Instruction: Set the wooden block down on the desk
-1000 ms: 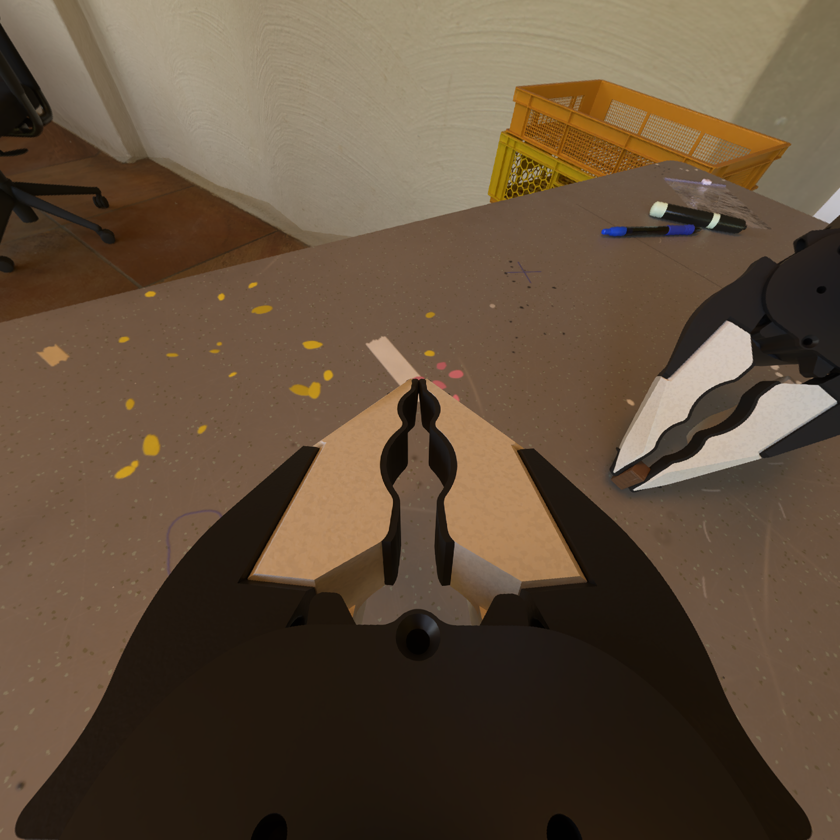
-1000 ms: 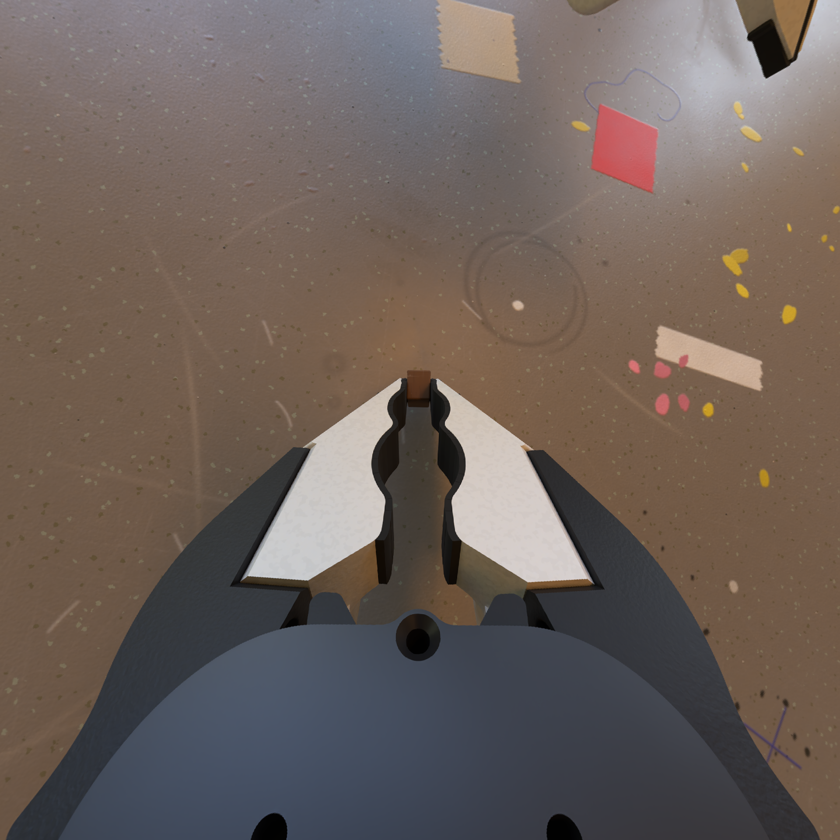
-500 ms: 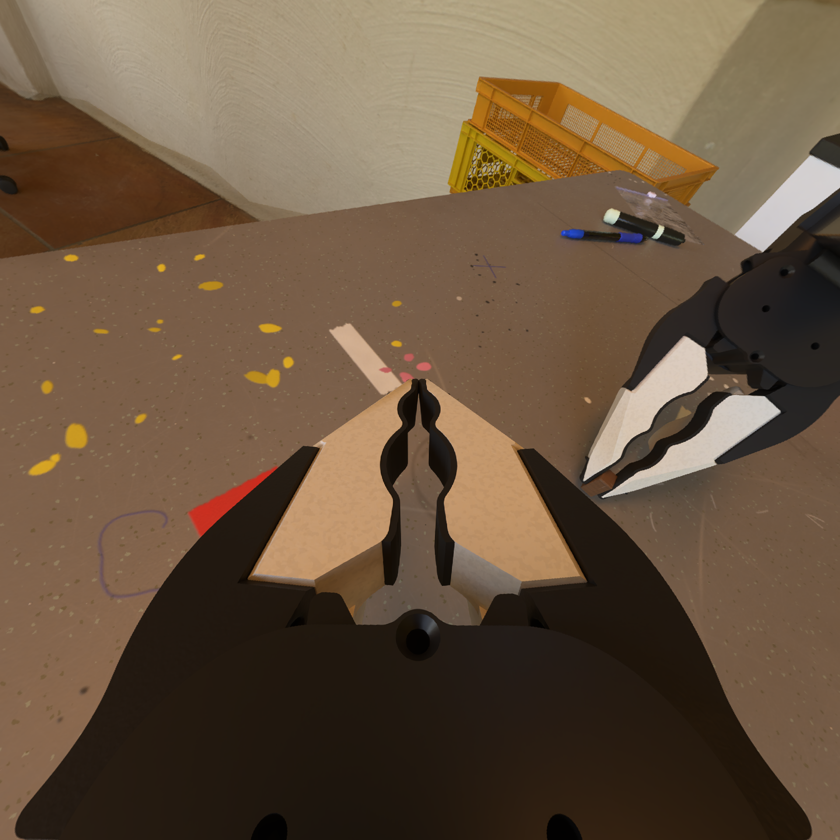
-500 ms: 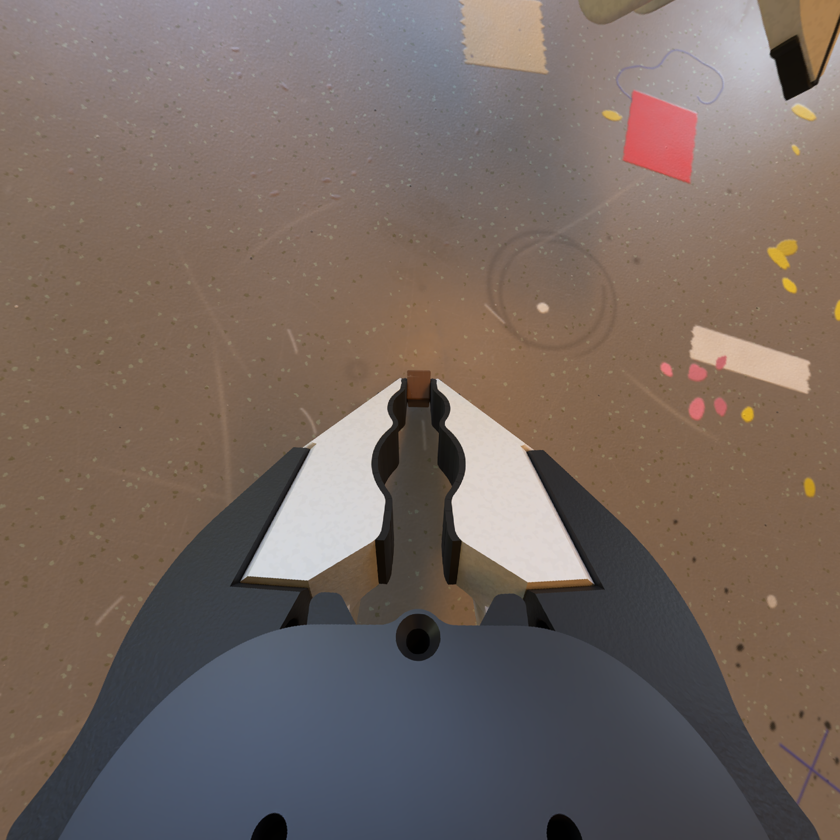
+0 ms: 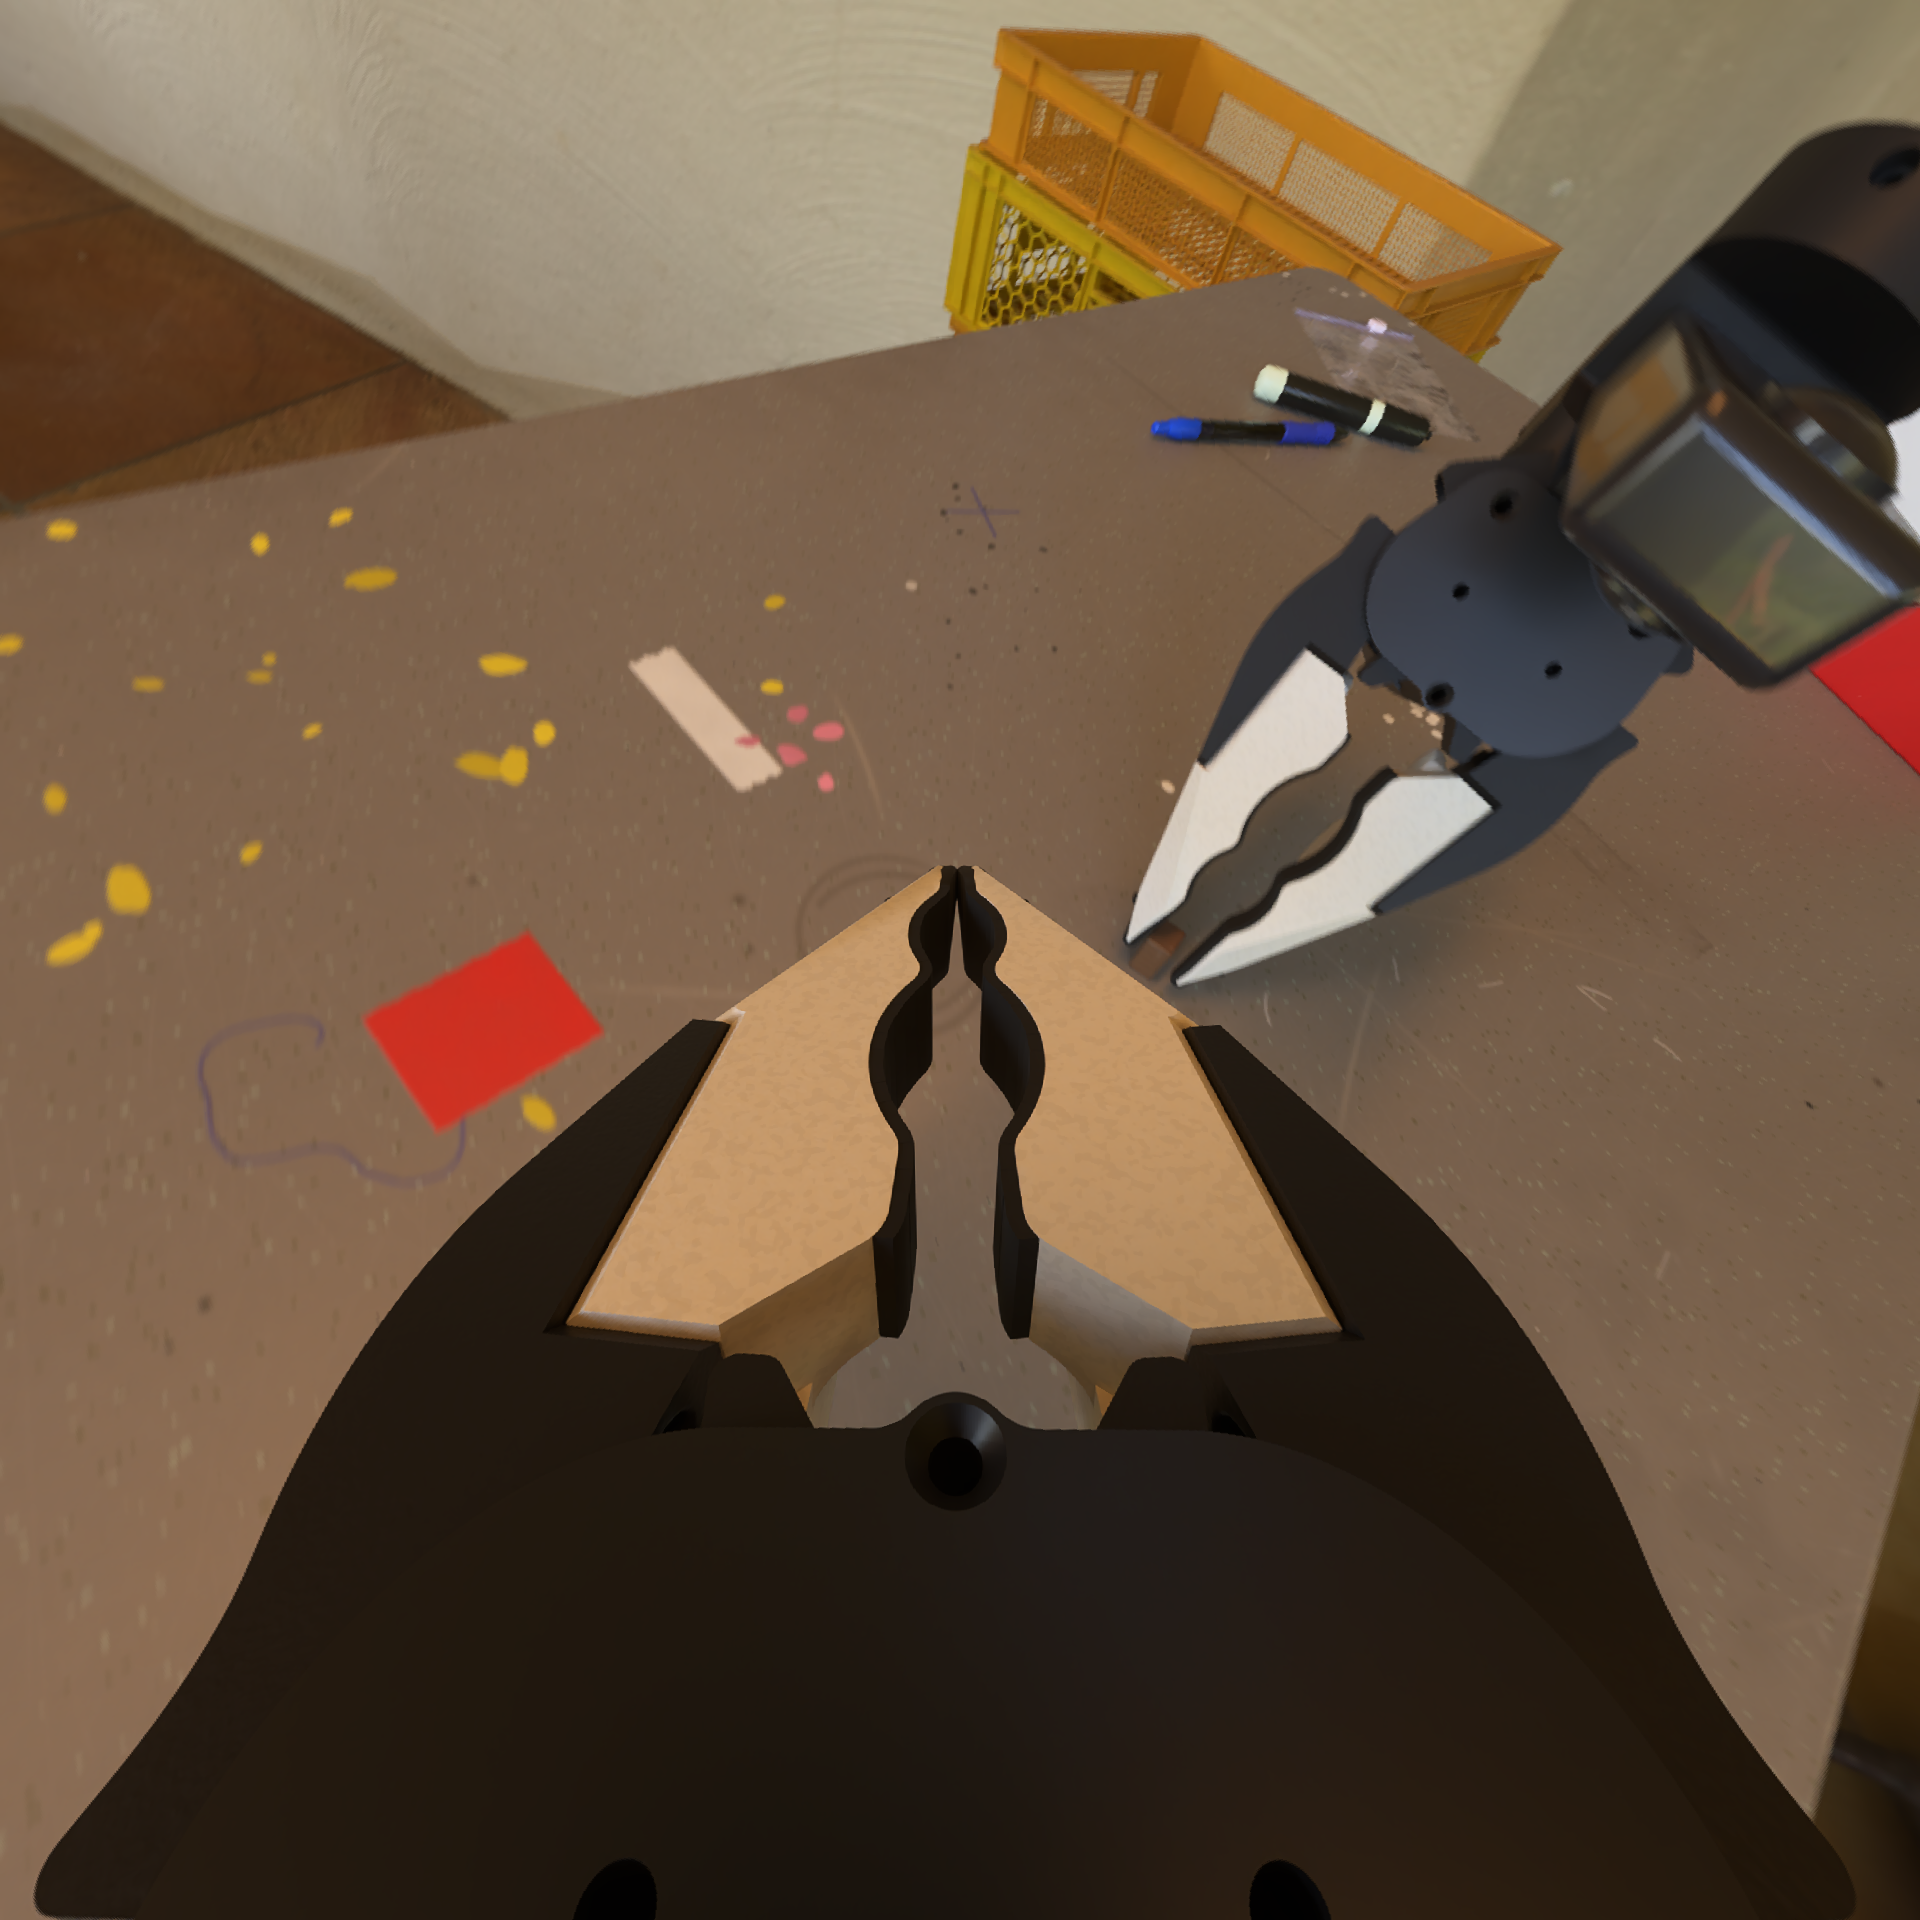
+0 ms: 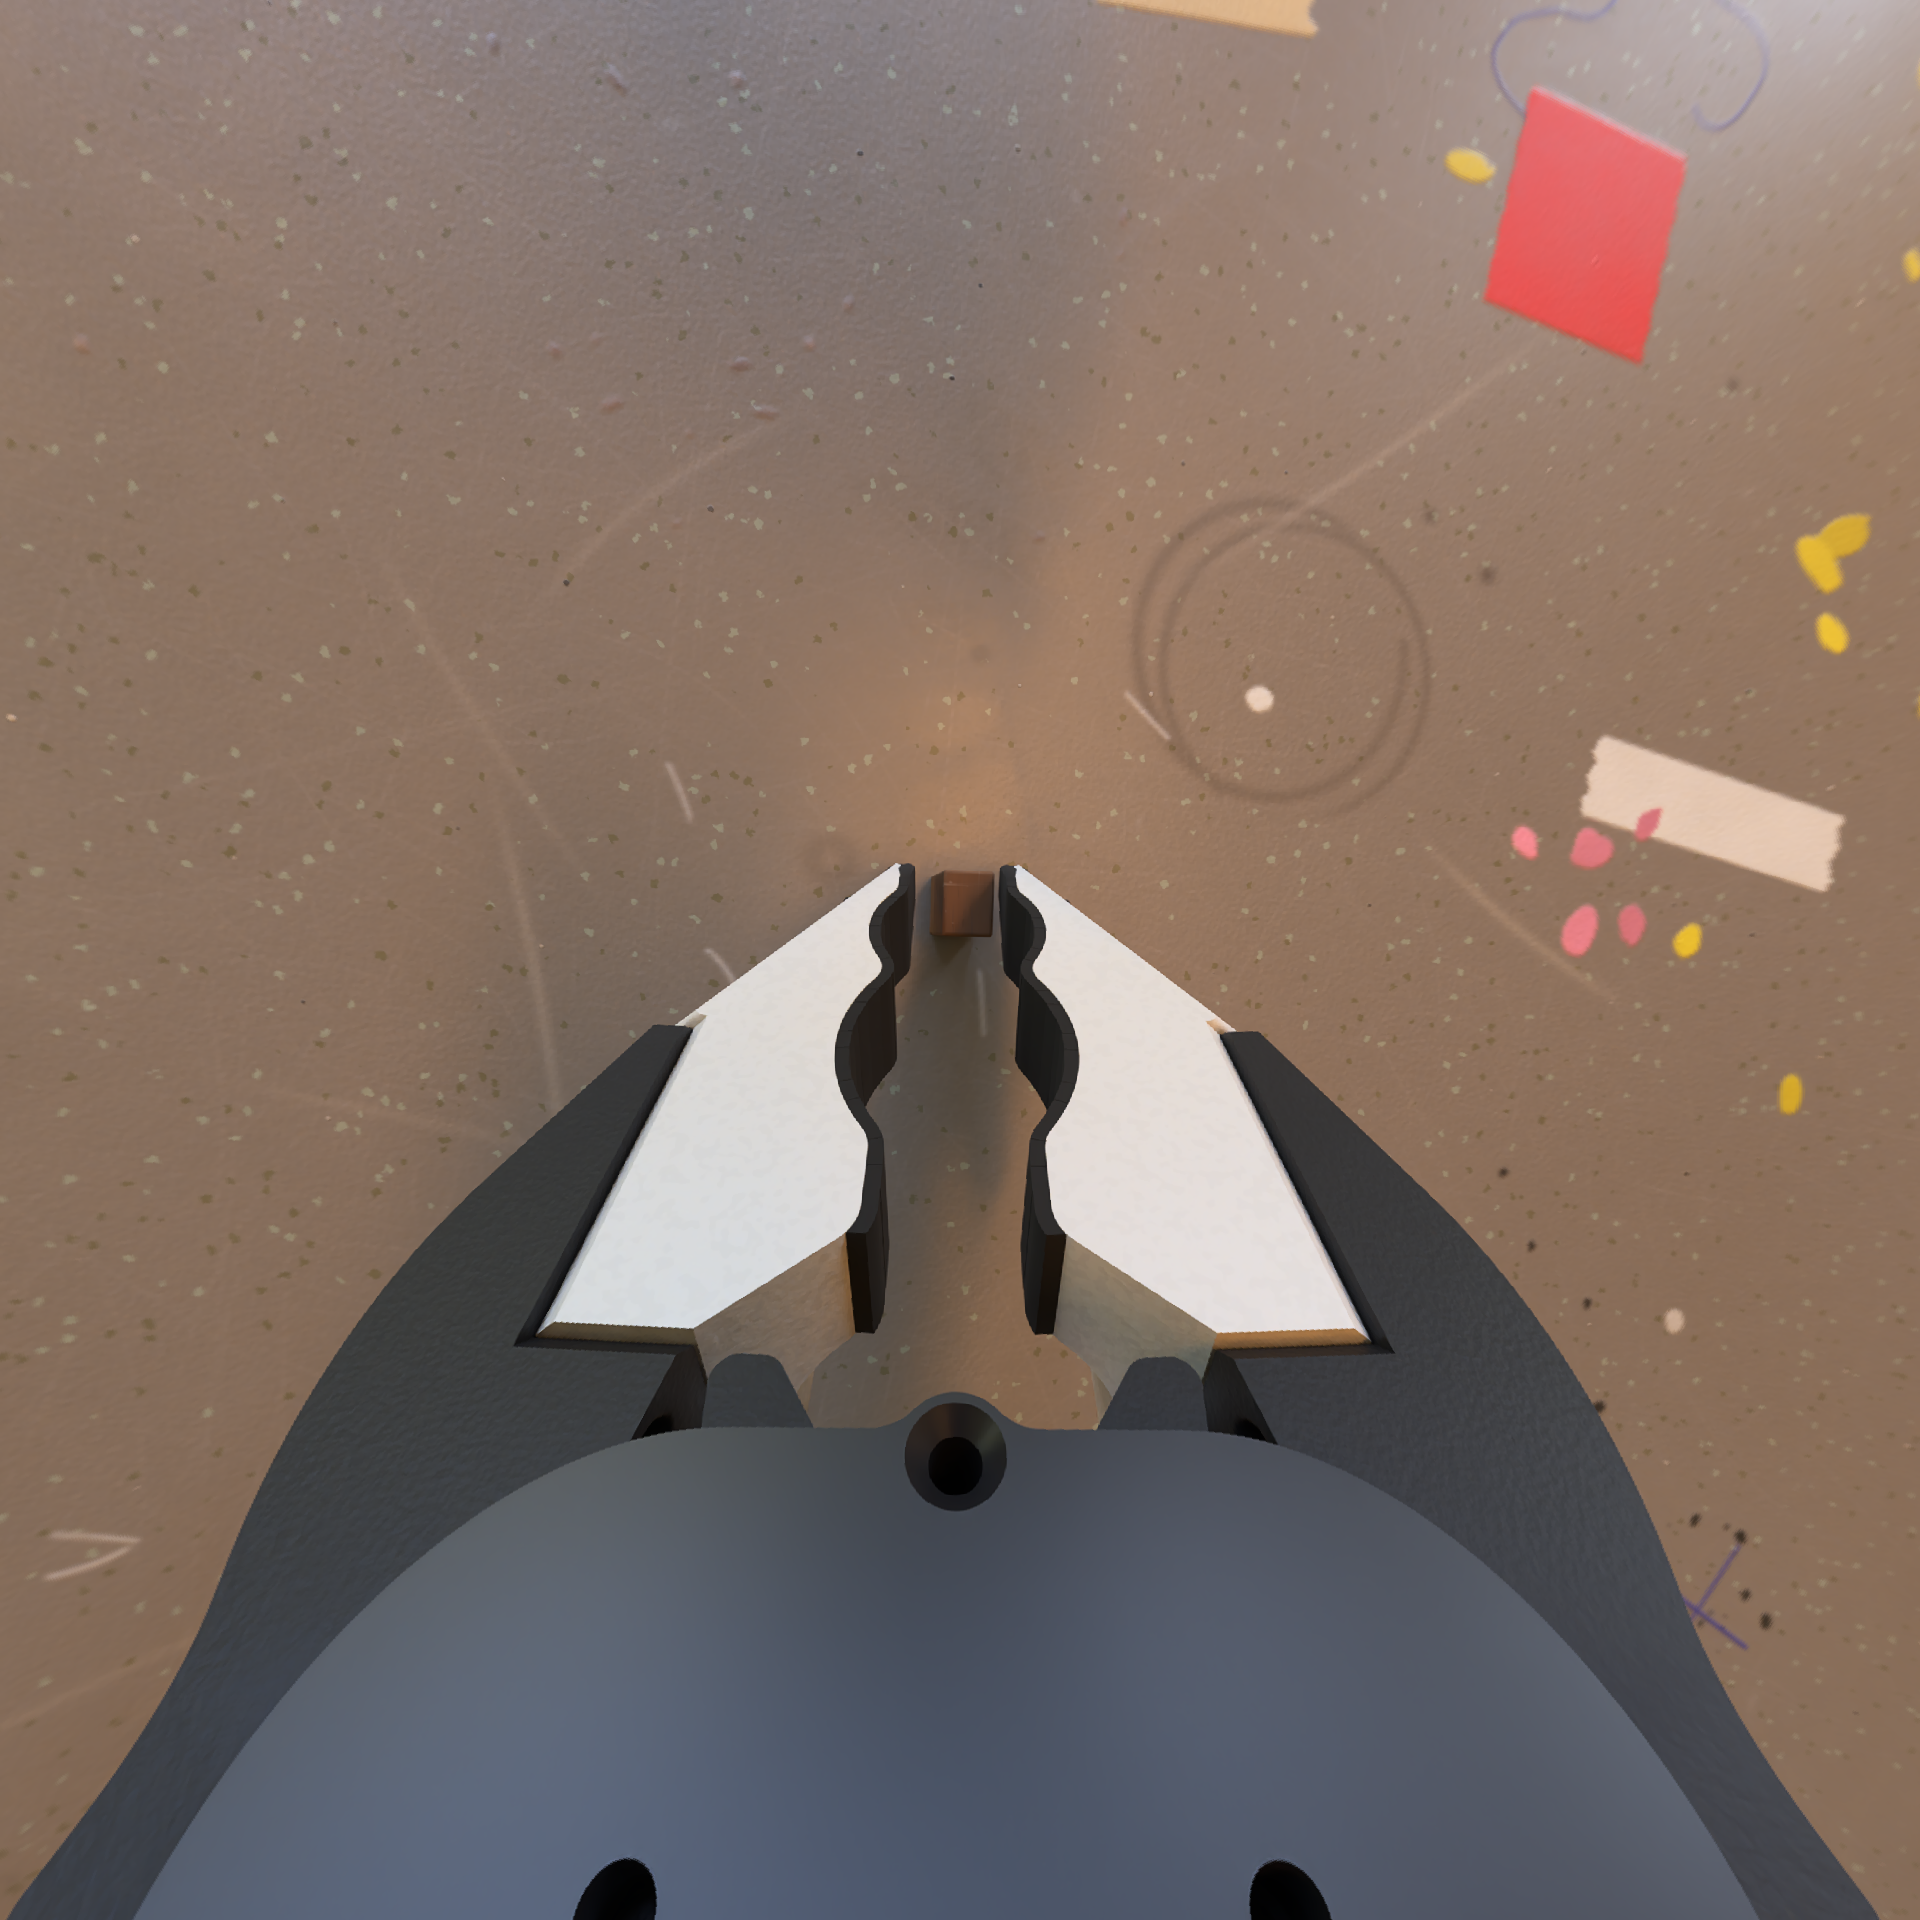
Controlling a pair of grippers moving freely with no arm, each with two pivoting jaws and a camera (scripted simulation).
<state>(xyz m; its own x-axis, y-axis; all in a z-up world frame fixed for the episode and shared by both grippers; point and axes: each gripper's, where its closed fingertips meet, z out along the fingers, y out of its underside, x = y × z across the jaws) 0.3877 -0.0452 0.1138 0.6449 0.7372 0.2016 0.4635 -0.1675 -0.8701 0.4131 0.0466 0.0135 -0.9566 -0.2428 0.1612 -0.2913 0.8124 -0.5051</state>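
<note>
wooden block (image 6: 962,902) is seen resting on the desk (image 6: 520,520) between the parted fingertips of the right gripper (image 6: 958,894), a thin gap being visible on each side, while the left gripper (image 5: 957,883) is held clenched and empty just beside it.

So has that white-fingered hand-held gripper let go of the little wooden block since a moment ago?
Yes. The right hand-held gripper has opened: its fingers now stand apart on either side of the wooden block, which sits on the desk.
</note>
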